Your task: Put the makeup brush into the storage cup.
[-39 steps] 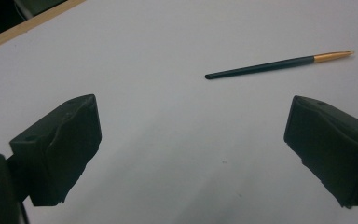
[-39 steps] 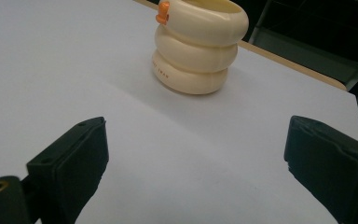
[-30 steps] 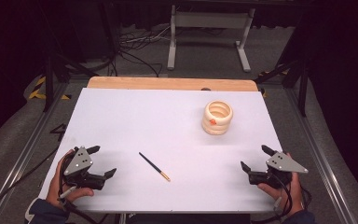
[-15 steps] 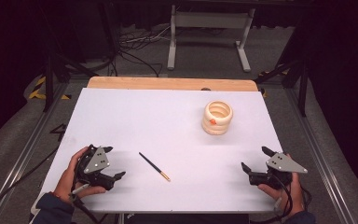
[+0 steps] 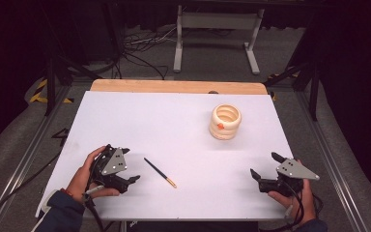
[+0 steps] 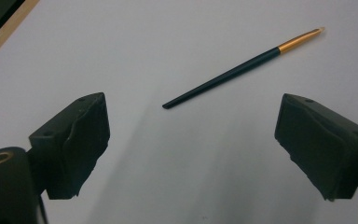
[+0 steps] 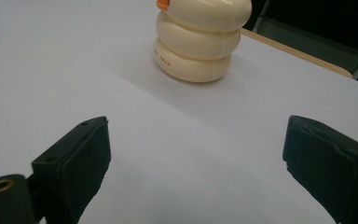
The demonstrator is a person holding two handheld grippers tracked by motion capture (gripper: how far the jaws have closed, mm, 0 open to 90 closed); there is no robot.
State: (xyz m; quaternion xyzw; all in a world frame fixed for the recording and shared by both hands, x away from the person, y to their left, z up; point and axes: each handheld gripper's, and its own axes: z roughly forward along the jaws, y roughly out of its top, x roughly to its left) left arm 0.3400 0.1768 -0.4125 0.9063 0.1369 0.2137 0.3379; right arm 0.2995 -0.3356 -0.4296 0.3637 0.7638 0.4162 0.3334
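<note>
Lying flat on the tabletop, the brush faces the wide, slightly closing, empty left hand-held gripper, lined up for pickup.

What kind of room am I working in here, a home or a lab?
Most likely a lab or recording studio: a white-topped work table with metal rails, loose black cables on the grey floor, black curtained surroundings, and a grey metal stand behind.

Brush left of holder
</note>
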